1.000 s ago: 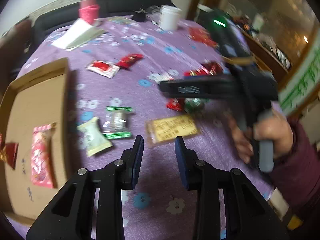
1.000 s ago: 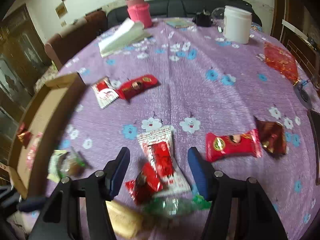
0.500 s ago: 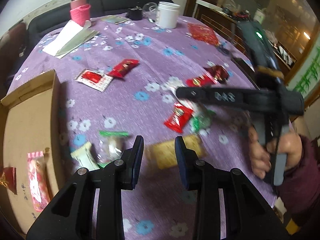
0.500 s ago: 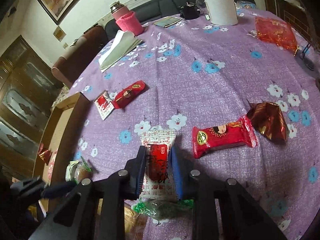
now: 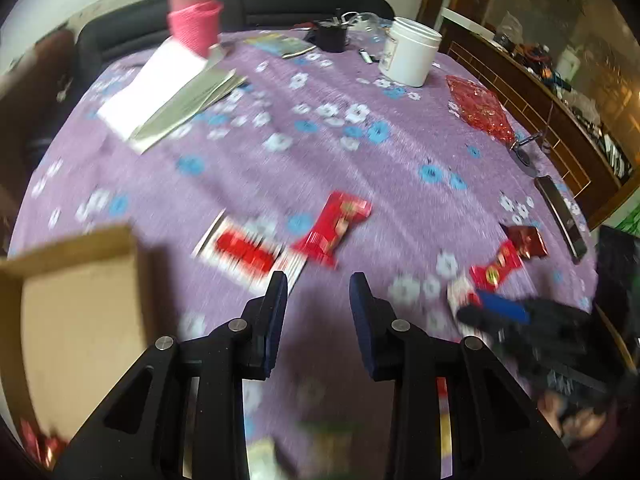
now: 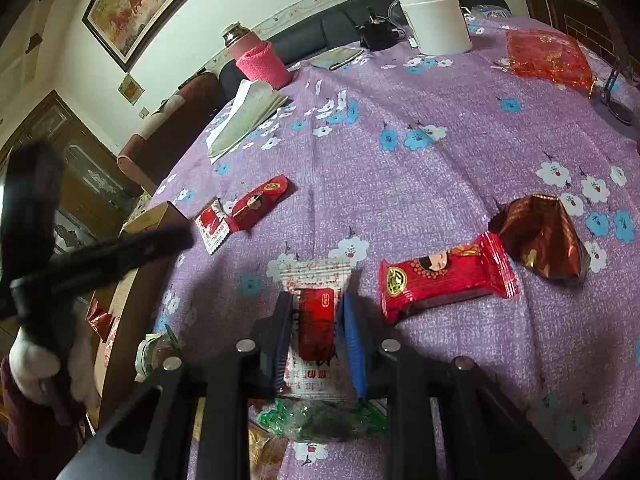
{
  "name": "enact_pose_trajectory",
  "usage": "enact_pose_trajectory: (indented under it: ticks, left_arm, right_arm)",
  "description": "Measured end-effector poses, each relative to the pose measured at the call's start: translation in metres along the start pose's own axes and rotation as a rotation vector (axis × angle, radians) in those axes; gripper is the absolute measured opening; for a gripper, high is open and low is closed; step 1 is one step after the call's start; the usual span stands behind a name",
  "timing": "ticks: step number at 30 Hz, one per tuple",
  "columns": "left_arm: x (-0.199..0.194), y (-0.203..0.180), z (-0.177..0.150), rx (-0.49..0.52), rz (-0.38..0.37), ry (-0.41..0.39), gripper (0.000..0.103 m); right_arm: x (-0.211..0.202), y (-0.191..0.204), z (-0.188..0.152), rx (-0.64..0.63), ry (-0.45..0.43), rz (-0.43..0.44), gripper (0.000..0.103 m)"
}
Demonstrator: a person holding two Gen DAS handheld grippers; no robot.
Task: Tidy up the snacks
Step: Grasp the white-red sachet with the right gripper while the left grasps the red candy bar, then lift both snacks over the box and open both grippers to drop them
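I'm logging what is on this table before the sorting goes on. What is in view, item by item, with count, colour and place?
white-and-red packet: 1, white with red label, between the right gripper's pads
long red packets: 2, red, one right of the held packet, one further back toward the box
small white-red packet: 1, beside the far red one
foil packet: 1, brown-red, far right
green-wrapped sweet: 1, under the right gripper
cardboard box: 1, brown, table's left edge
white jar: 1, far side
pink flask: 1, far side
red mesh bag: 1, far right
tablecloth: purple, flowered
left gripper: black, nothing between its pads
right gripper: black, shut on the packet
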State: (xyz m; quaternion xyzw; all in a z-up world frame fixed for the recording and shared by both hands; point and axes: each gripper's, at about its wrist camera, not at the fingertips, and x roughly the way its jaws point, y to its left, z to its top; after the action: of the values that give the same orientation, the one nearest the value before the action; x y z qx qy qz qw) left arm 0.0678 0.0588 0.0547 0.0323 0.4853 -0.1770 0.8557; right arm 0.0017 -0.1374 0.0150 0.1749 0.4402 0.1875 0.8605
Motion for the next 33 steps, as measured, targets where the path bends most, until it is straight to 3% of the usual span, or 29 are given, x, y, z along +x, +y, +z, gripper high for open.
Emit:
enact_pose_trajectory:
  ticks: [7, 12, 17, 20, 22, 26, 33]
  left_arm:
    - [0.056, -0.019, 0.026, 0.094, 0.058, 0.057, 0.031]
    - [0.063, -0.020, 0.034, 0.083, 0.039, 0.042, 0.045]
    - [0.068, -0.031, 0.039, 0.098, 0.074, 0.028, 0.047]
    - [0.068, -0.035, 0.039, 0.077, 0.077, 0.023, 0.017]
    - [0.067, -0.036, 0.038, 0.070, 0.089, 0.025, 0.017]
    - [0.053, -0.029, 0.031, 0.019, 0.066, 0.007, 0.017]
    - [-0.033, -0.003, 0.003, -0.118, -0.049, -0.123, 0.017]
  right_arm:
    - [0.001, 0.000, 0.001, 0.004, 0.003, 0.004, 0.029]
    - [0.001, 0.001, 0.001, 0.003, 0.005, 0.001, 0.030]
    - [0.003, 0.003, 0.001, -0.014, 0.000, -0.014, 0.031]
    - [0.003, 0.008, 0.000, -0.034, -0.005, -0.035, 0.029]
    - [0.004, 0.010, 0.000, -0.052, -0.007, -0.051, 0.029]
    - [0.003, 0.011, -0.001, -0.059, -0.007, -0.052, 0.029]
    - [-0.011, 0.016, -0.002, -0.080, -0.067, -0.033, 0.029]
